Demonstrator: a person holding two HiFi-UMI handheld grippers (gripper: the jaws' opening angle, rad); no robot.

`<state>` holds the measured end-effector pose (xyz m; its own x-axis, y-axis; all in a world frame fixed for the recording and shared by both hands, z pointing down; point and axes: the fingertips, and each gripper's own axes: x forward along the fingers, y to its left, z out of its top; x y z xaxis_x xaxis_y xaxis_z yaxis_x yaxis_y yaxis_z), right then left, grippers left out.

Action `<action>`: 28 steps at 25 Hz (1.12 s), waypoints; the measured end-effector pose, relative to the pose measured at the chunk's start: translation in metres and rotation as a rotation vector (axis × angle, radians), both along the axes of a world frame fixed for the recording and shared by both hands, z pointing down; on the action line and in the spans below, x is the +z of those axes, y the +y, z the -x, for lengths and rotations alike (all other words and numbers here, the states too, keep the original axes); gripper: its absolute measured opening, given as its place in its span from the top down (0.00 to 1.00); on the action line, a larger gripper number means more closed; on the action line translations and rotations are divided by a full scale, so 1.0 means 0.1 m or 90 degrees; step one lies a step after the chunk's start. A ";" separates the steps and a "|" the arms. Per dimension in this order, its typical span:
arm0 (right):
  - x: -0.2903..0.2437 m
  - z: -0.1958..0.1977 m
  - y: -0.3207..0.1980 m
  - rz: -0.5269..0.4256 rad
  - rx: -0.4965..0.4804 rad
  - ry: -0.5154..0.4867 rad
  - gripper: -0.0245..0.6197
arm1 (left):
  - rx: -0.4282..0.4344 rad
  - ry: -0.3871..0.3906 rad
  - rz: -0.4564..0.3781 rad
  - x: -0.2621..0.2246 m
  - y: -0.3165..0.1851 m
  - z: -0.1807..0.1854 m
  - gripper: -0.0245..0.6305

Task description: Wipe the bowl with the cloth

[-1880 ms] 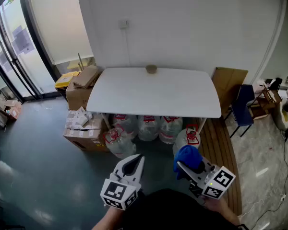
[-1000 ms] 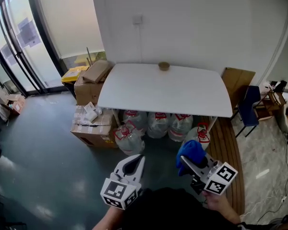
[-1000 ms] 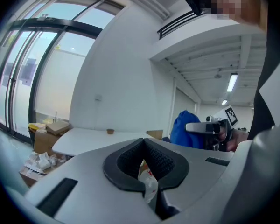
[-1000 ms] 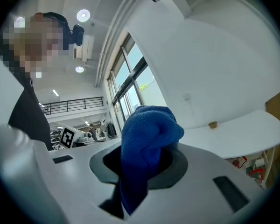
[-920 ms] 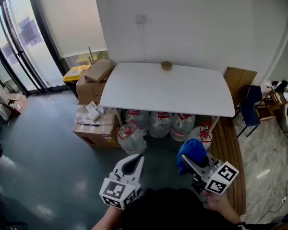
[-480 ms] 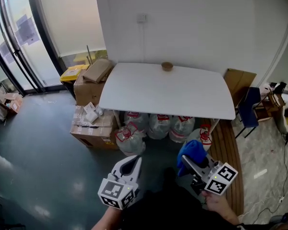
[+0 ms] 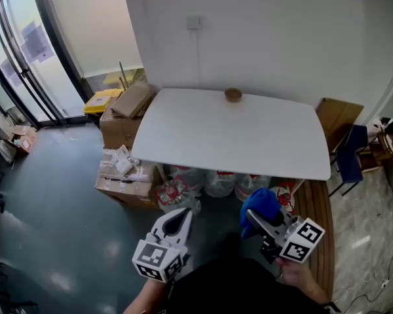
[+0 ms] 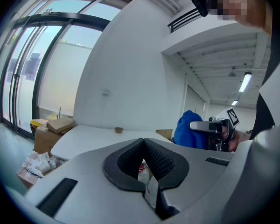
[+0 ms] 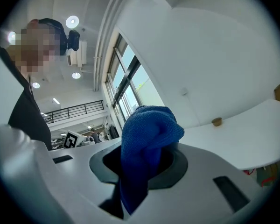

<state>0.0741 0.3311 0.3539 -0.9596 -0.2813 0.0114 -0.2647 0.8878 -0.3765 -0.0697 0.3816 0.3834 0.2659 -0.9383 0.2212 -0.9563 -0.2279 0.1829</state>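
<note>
**Bowl** (image 7: 233,95): small, brown and round. It stands alone at the far edge of the white table (image 7: 183,142), close to the wall and well apart from both tongs. It looks upright with the mouth up, though it is too small to be sure. Being round, it has no long axis. It is probably light and rigid and would likely skid on the smooth top, so it should be steadied at the rim or outer wall before rubbing.

**Cloth** (image 9: 147,139): blue with a nubbly weave, soft and limp. It is bunched into a wad whose long axis runs up through the jaws, with a rounded head above and a tail drooping below. It will fold under pressure, so the head is the part to press into the bowl.

**Right tongs** (image 9: 140,169): clamped on the cloth at its middle.

**Left tongs** (image 8: 143,160): pressed together with nothing between them, free to brace the bowl.

**Under the table**: water bottles (image 7: 219,183), with cardboard boxes (image 7: 121,120) beside them.
</note>
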 end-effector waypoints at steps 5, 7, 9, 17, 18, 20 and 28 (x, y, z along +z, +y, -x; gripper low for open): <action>0.00 -0.19 -0.70 0.007 -0.012 0.008 0.84 | -0.002 -0.009 -0.008 -0.12 -0.76 -0.19 0.95; 0.01 -0.30 -0.94 0.013 -0.012 0.007 0.84 | 0.000 -0.013 -0.008 -0.14 -1.01 -0.31 0.95; 0.02 -0.40 -1.14 0.019 -0.017 0.006 0.84 | 0.000 -0.020 -0.006 -0.15 -1.21 -0.41 0.95; 0.19 -0.50 -1.64 0.052 -0.036 0.011 0.84 | -0.010 -0.020 0.012 -0.07 -1.80 -0.48 0.95; 0.21 -0.50 -1.71 0.055 -0.034 0.012 0.84 | -0.009 -0.019 0.011 -0.06 -1.87 -0.48 0.95; 0.24 -0.46 -1.85 0.060 -0.032 0.014 0.84 | -0.007 -0.018 0.010 -0.06 -2.01 -0.44 0.95; 0.28 -0.03 -2.48 0.063 -0.023 0.023 0.84 | 0.002 -0.002 0.014 0.05 -2.76 0.01 0.95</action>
<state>0.0774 0.0836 0.3816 -0.9676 -0.2418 0.0722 -0.2477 0.8559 -0.4540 -0.0706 0.1056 0.3888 0.2681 -0.9321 0.2434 -0.9563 -0.2268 0.1845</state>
